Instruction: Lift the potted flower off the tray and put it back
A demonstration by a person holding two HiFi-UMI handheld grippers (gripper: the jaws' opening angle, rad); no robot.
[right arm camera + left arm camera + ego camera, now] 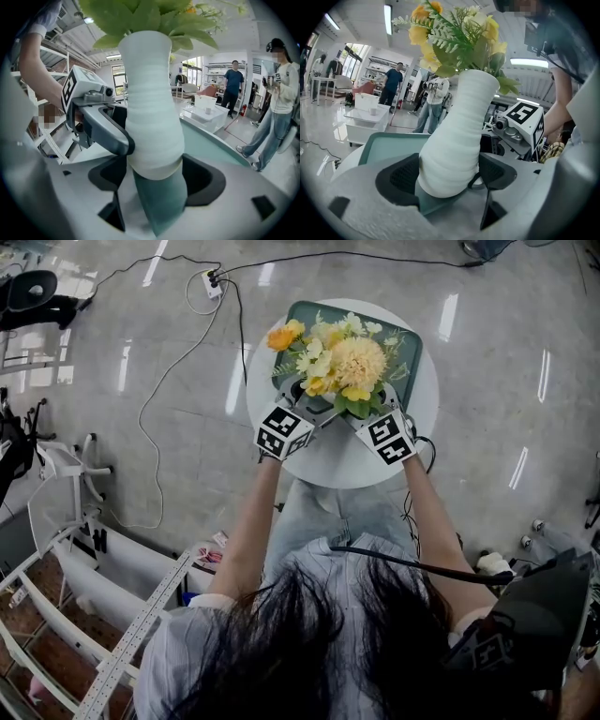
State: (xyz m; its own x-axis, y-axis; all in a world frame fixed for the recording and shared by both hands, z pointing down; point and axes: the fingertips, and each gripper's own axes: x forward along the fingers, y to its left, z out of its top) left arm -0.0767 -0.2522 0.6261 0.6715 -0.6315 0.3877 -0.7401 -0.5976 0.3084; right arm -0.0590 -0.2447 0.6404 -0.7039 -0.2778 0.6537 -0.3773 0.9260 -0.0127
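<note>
Plainly, we have both tools on the potted flower (337, 367), which stands over the teal tray (413, 341) at the 12 o'clock side of the round white table (333, 465). Our left gripper (449, 174) comes at it from about 8 o'clock and our right gripper (157, 174) from about 4 o'clock. In the head view the yellow and orange blooms spread over both sets of fingertips.

In the left gripper view the black pads (404, 176) press on either side of the white ribbed pot (459, 126) near its base, and the pot leans toward 1 o'clock. In the right gripper view the pot is upright. That gripper's pads likewise pinch its lower part, and a grey finger of the left gripper touches the pot at 9 o'clock.

Teal tray shows beneath the base in both gripper views, but we cannot tell whether the base touches it. On the floor at 10 o'clock from the table lies a white power strip (212, 283).
</note>
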